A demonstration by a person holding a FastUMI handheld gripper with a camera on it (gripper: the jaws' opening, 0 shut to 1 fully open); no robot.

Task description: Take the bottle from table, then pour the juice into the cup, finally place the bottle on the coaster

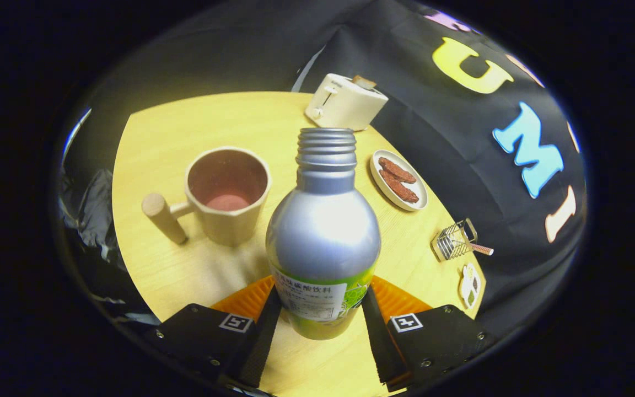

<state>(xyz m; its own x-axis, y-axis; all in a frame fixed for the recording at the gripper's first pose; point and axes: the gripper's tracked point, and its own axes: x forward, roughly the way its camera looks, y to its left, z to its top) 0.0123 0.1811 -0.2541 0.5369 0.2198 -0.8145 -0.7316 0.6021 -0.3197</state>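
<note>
A silver metal bottle point(323, 231) with a green label and an open threaded neck stands upright between my fingers. My gripper point(320, 300) is shut on its lower part, one finger pressing each side. The wooden cup point(228, 193) with a peg handle stands on the round wooden table point(185, 127), just beyond the fingers and left of the bottle; its inside looks reddish at the bottom. A small white and green coaster point(470, 285) lies at the table's rim, to the right of the fingers.
A cream toaster point(345, 102) holding a slice of bread stands at the table's far edge. An oval plate point(398, 180) with brown food lies right of the bottle. A small wire rack point(454, 241) sits near the coaster.
</note>
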